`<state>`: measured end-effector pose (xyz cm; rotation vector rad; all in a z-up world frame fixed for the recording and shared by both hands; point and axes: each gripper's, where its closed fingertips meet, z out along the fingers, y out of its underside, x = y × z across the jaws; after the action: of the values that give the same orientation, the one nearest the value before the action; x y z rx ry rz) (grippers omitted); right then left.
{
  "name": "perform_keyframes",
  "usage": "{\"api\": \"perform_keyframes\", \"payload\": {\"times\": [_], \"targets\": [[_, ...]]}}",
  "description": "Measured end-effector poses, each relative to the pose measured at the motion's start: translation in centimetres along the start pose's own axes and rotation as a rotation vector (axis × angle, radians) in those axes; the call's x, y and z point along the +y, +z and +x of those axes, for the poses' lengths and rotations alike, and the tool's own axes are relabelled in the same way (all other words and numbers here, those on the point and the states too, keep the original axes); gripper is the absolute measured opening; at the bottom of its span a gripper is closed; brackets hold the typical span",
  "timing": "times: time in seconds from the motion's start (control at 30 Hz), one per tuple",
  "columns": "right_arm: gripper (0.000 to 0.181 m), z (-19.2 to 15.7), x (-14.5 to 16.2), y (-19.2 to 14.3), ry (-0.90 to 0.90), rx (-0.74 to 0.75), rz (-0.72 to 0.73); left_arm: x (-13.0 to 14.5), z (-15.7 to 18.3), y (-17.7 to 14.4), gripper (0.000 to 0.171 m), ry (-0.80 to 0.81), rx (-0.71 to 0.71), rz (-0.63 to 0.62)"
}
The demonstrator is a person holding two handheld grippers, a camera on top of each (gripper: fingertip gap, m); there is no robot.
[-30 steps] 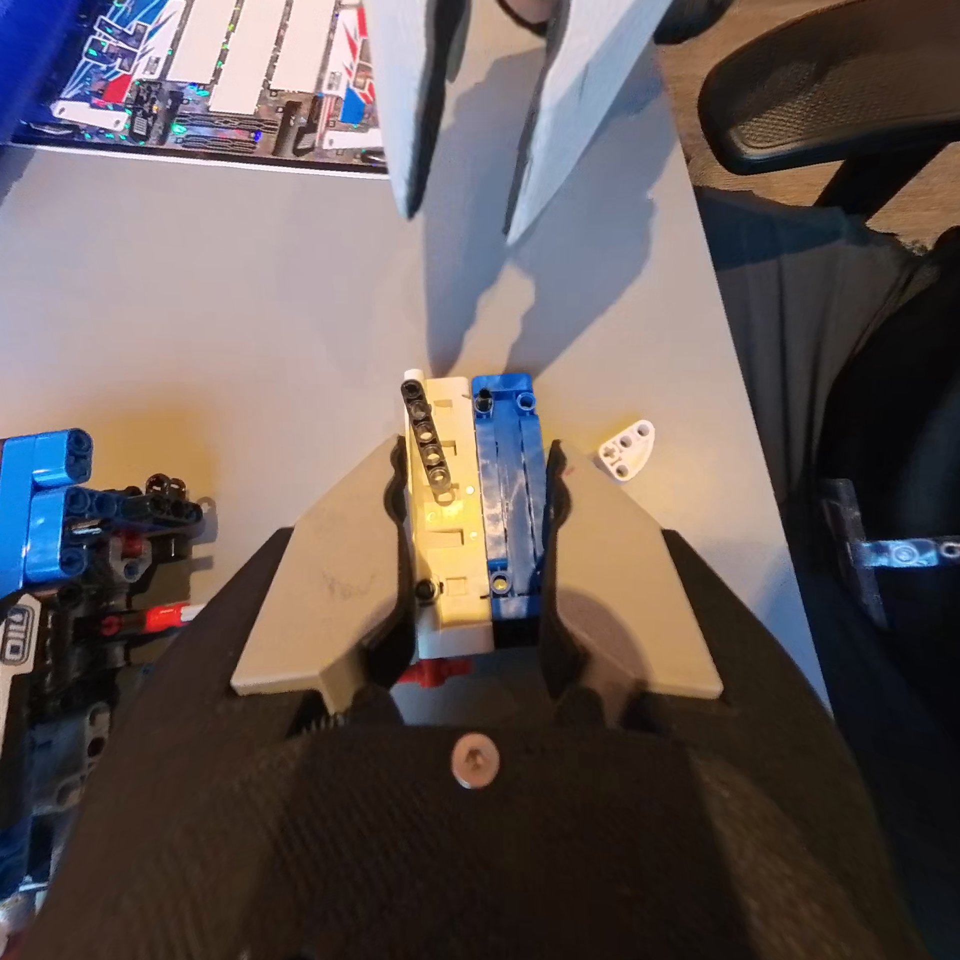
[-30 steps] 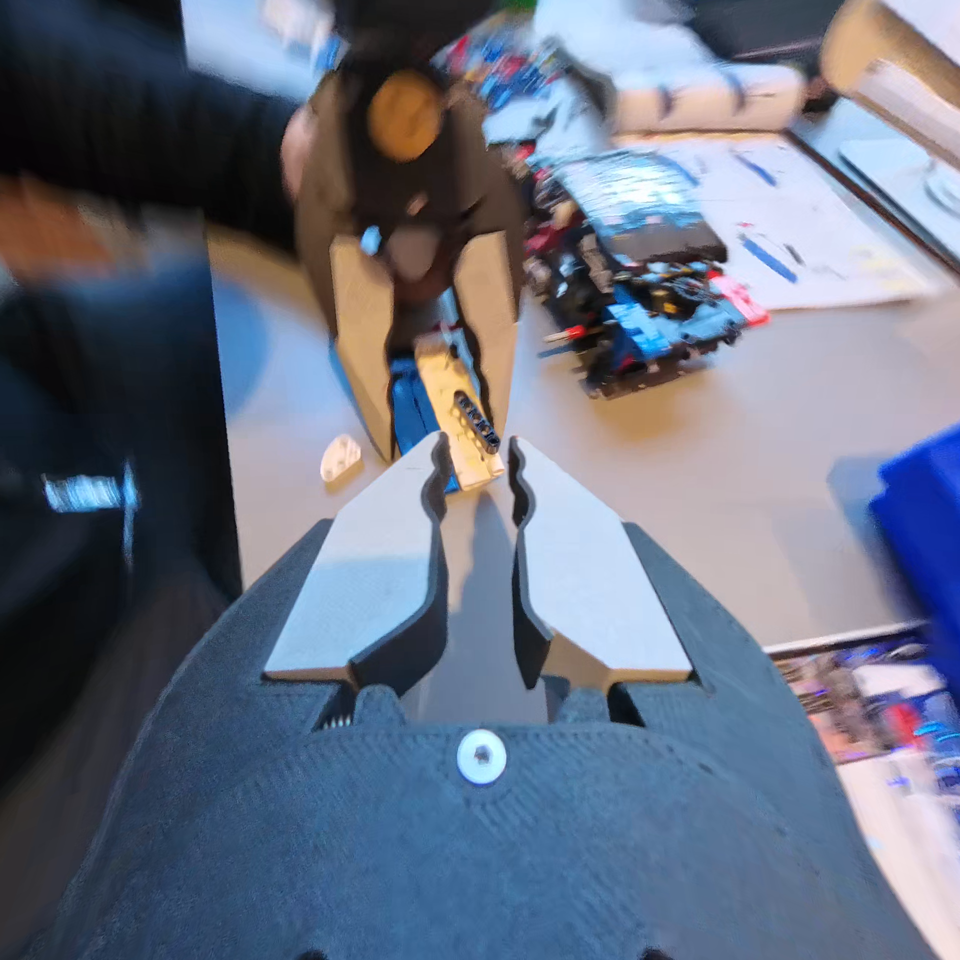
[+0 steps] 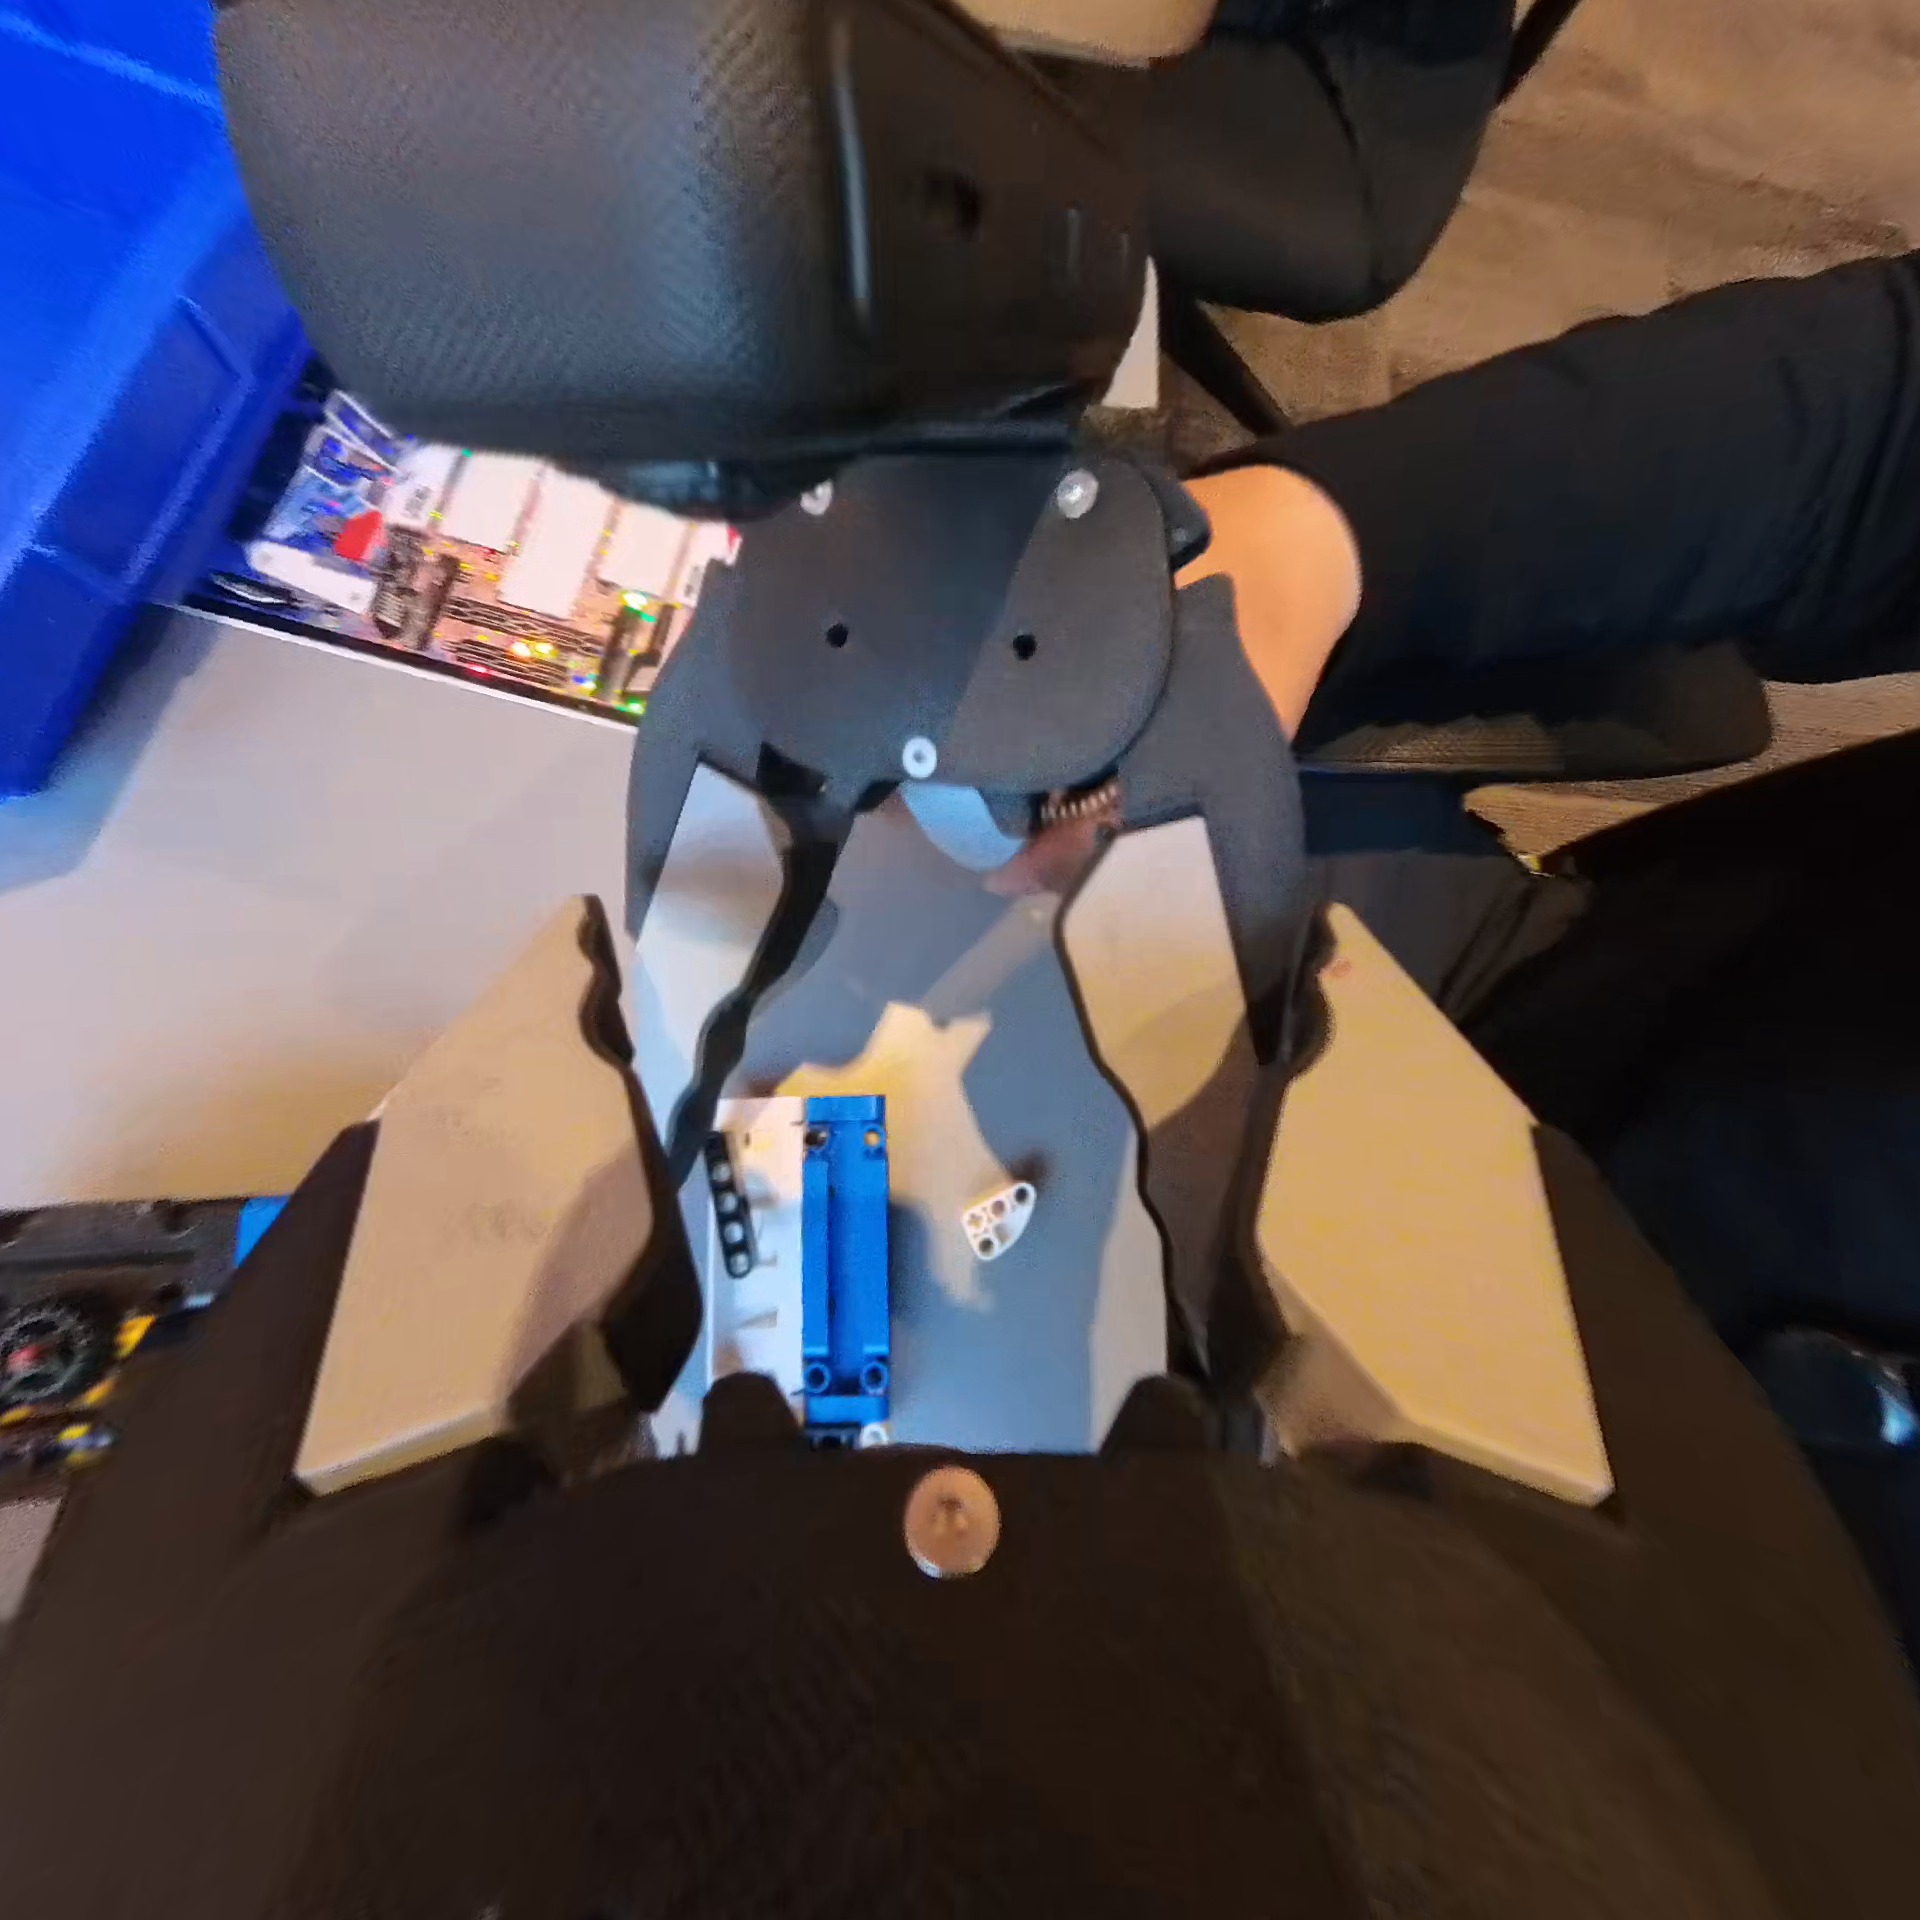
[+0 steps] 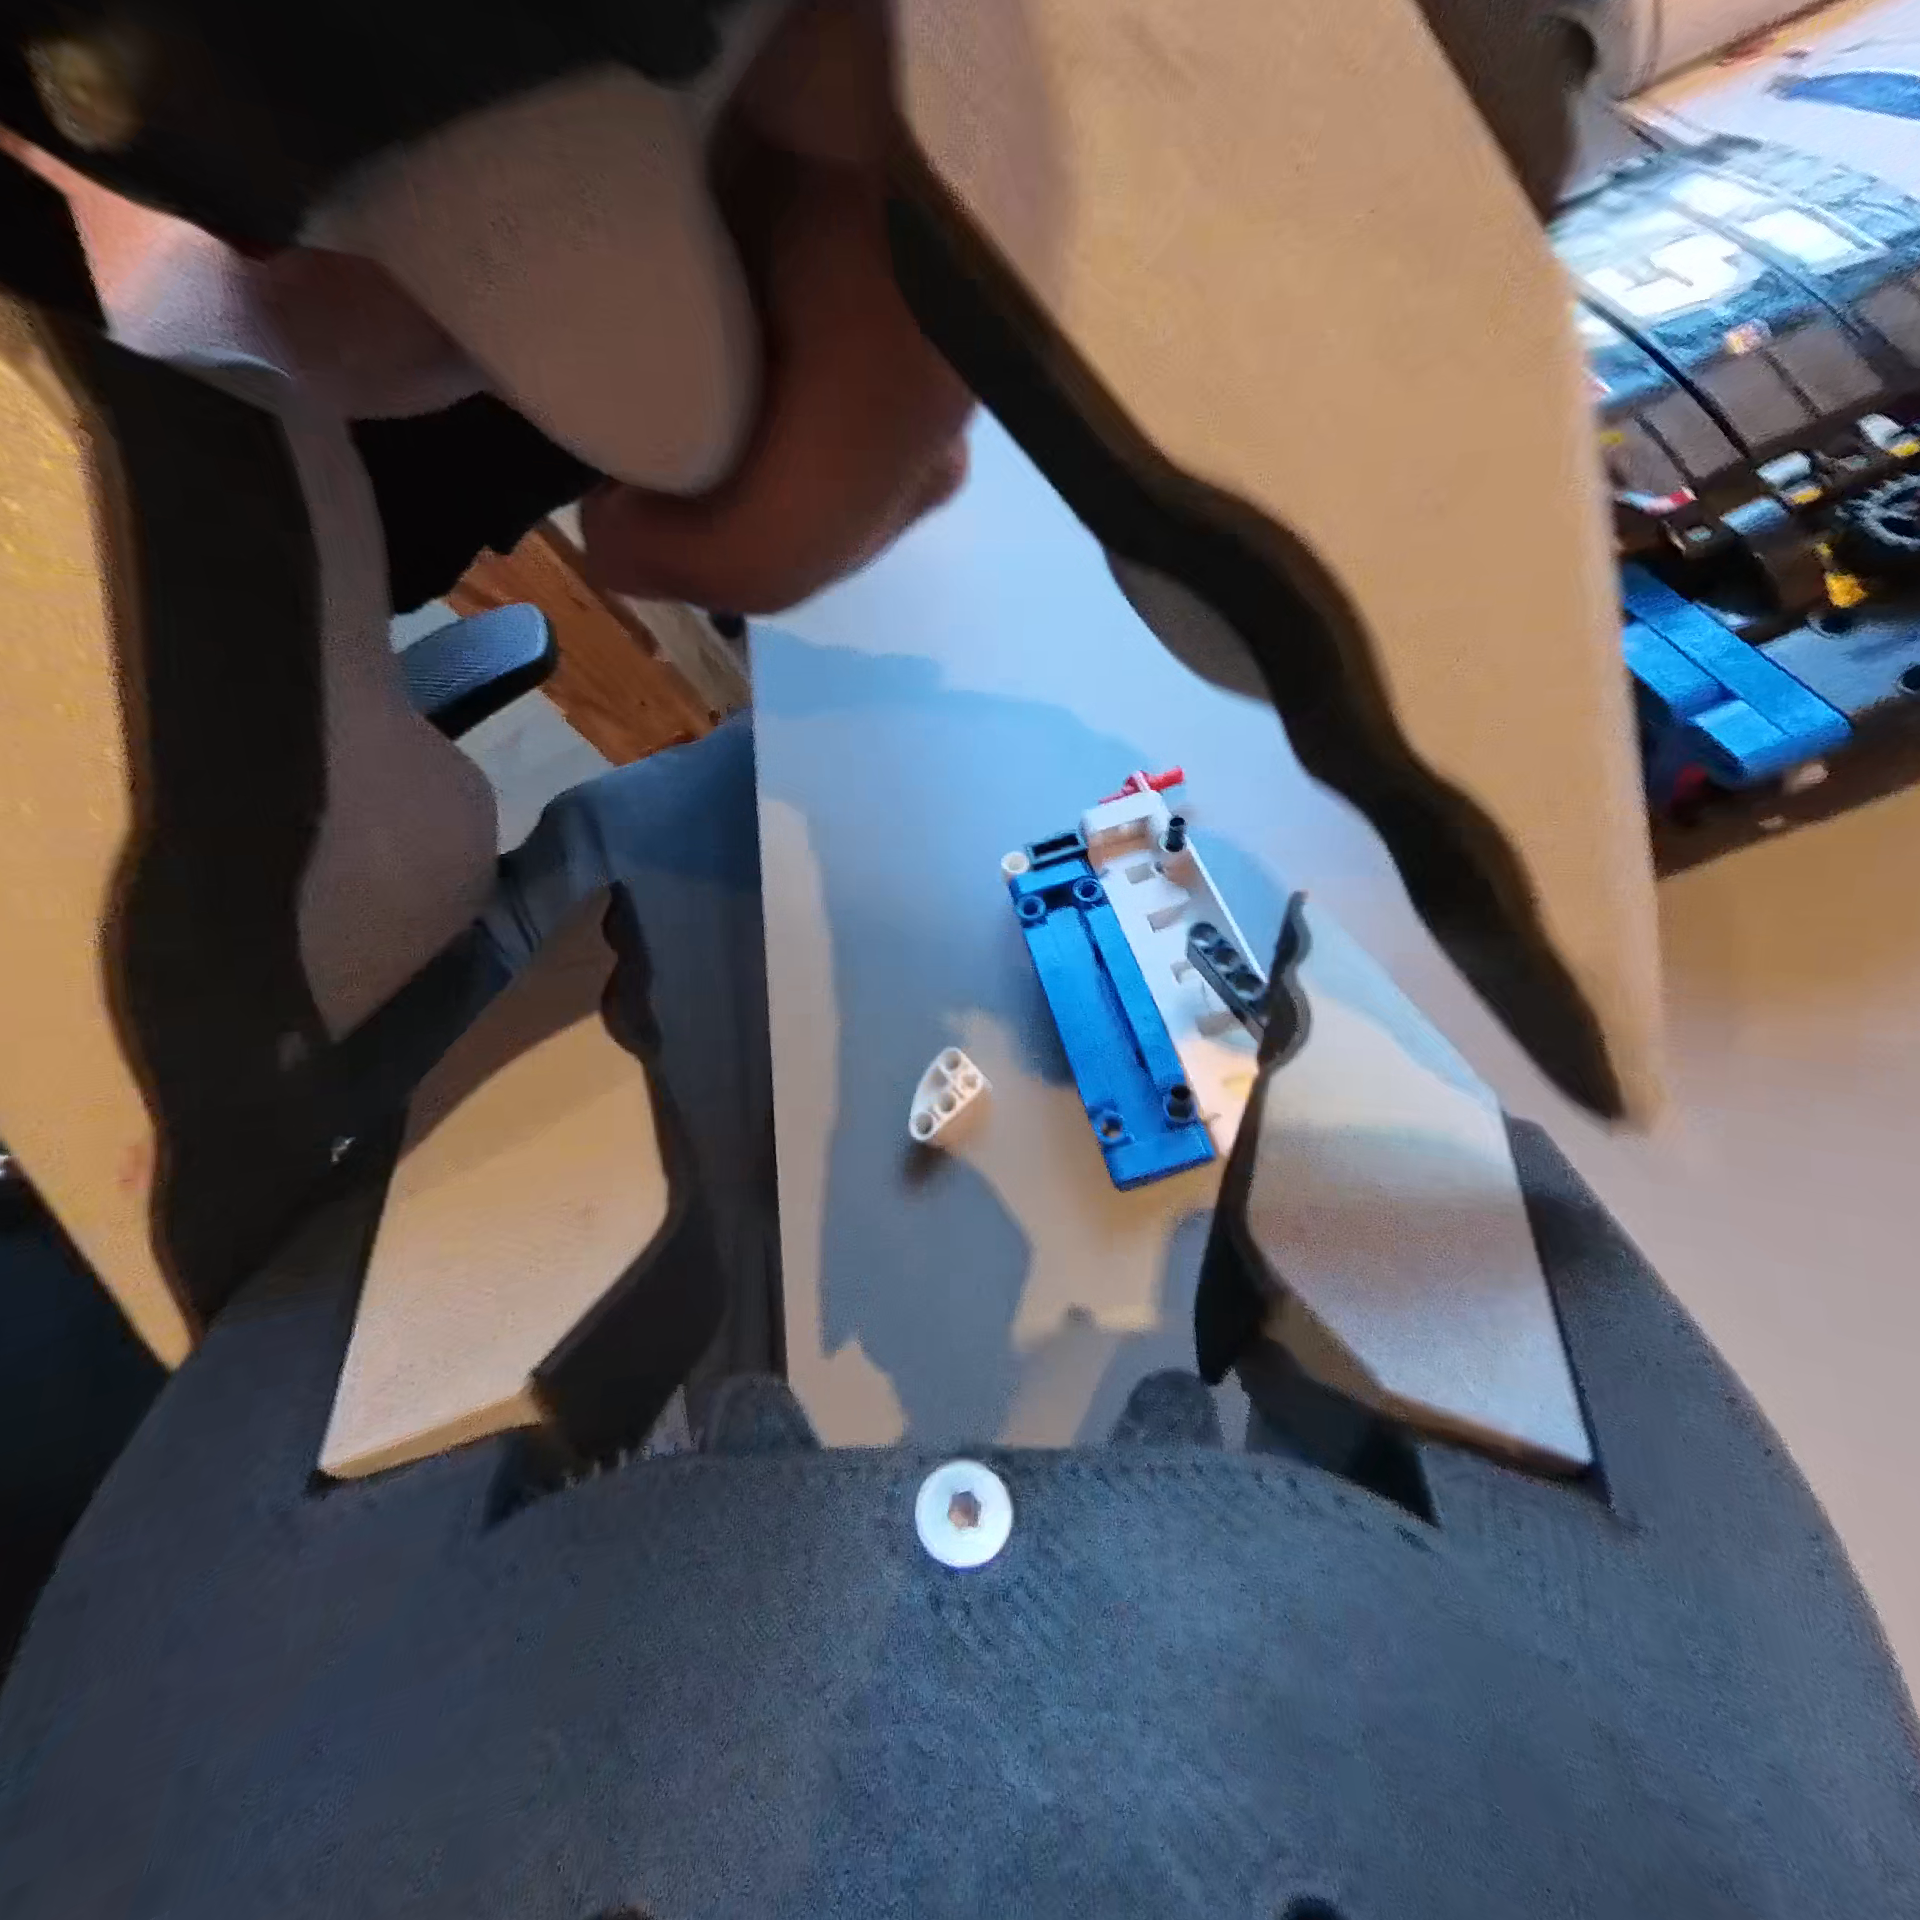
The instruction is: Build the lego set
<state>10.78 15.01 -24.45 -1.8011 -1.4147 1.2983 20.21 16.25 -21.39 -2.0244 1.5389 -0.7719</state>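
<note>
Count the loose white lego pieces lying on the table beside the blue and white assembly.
1. A small white piece with holes lies alone on the grey table, apart from the blue and white assembly, on its blue side. The jaws may hide others.

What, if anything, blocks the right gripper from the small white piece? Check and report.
Nothing visible. The right gripper has its jaws open above the table, and the small white piece lies bare below, apart from the blue and white assembly.

Both tools have black textured bodies, tan wavy-edged fingers (image 3: pixel 488 1195), a silver screw (image 3: pixel 951 1519); sleeves (image 3: pixel 1621 488) look black, possibly dark navy.
</note>
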Motion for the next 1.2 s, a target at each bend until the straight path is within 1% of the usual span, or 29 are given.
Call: {"api": "perform_keyframes", "payload": {"times": [0.07, 0.17, 0.2, 0.23, 0.27, 0.33, 0.37, 0.4, 0.43, 0.47, 0.5, 0.53, 0.57, 0.6, 0.67, 0.73, 0.77, 0.83, 0.9, 0.97, 1.03, 1.1, 1.2], "targets": [[0.115, 0.0, 0.0, 0.3, -0.015, -0.007, 0.001, 0.1, 0.1, 0.6, 0.125, -0.017, 0.033, -0.032], [0.094, 0.9, 0.6, 0.7, -0.017, 0.036, -0.008, 0.9, -0.4, 1.1, 0.112, 0.003, 0.012, -0.088], [0.074, 1.5, 0.7, 0.8, -0.003, 0.068, -0.009, 1.2, -0.6, 1.3, 0.108, 0.016, -0.013, -0.105], [0.049, 2.3, 1.0, 0.8, 0.027, 0.107, -0.019, 1.6, -1.0, 1.6, 0.103, 0.029, -0.051, -0.120], [0.026, 3.0, 1.2, 0.8, 0.063, 0.134, -0.033, 2.0, -1.6, 1.9, 0.098, 0.053, -0.108, -0.134], [0.040, 3.3, 1.5, 0.6, 0.062, 0.146, -0.040, 2.2, -1.9, 2.3, 0.089, 0.080, -0.170, -0.124], [0.046, 3.0, 1.3, 0.5, 0.056, 0.129, -0.031, 1.9, -1.8, 2.4, 0.093, 0.071, -0.170, -0.106], [0.053, 2.4, 0.9, 0.4, 0.048, 0.099, -0.014, 1.6, -1.5, 2.4, 0.102, 0.063, -0.164, -0.088], [0.081, 1.7, 0.3, 0.4, 0.032, 0.061, 0.010, 1.2, -1.1, 2.4, 0.113, 0.061, -0.162, -0.067], [0.092, 1.1, -0.3, 0.2, 0.012, 0.038, 0.038, 0.9, -0.8, 2.2, 0.121, 0.076, -0.171, -0.054], [0.089, 0.8, -0.8, 0.0, -0.016, 0.037, 0.059, 0.6, -0.7, 1.9, 0.121, 0.097, -0.193, -0.050], [0.071, 0.9, -1.2, -0.4, -0.055, 0.060, 0.074, 0.3, -0.5, 1.4, 0.120, 0.114, -0.209, -0.038], [0.073, 1.5, -1.4, -0.8, -0.101, 0.122, 0.083, 0.1, -0.2, 0.9, 0.115, 0.118, -0.216, -0.020], [0.074, 2.7, -1.4, -1.4, -0.151, 0.217, 0.084, 0.0, 0.1, 0.3, 0.108, 0.114, -0.212, 0.000], [0.077, 4.5, -1.0, -2.6, -0.235, 0.364, 0.058, 0.4, 0.4, -1.1, 0.103, 0.084, -0.219, 0.040], [0.076, 5.8, -0.8, -3.6, -0.271, 0.458, 0.058, 1.5, 0.2, -2.2, 0.095, 0.055, -0.247, 0.065], [0.076, 6.0, -0.6, -3.9, -0.284, 0.474, 0.055, 2.4, -0.1, -2.7, 0.089, 0.037, -0.266, 0.067], [0.083, 5.8, 0.1, -4.2, -0.310, 0.464, 0.029, 4.6, -0.6, -2.9, 0.083, -0.001, -0.283, 0.059], [0.081, 5.3, 0.7, -4.6, -0.326, 0.437, 0.003, 6.8, -0.9, -2.8, 0.076, -0.054, -0.281, 0.048], [0.076, 4.2, 1.9, -4.8, -0.327, 0.363, -0.051, 8.6, -0.7, -2.4, 0.069, -0.100, -0.257, 0.039], [0.065, 3.2, 3.0, -4.8, -0.311, 0.315, -0.081, 10.0, -0.2, -2.0, 0.057, -0.114, -0.232, 0.036], [0.056, 2.1, 3.9, -4.4, -0.315, 0.280, -0.091, 10.9, 0.1, -1.5, 0.048, -0.097, -0.227, 0.022], [0.052, 1.3, 5.6, -3.4, -0.335, 0.280, -0.140, 12.0, 0.7, -0.2, 0.044, -0.043, -0.218, -0.036]]}}
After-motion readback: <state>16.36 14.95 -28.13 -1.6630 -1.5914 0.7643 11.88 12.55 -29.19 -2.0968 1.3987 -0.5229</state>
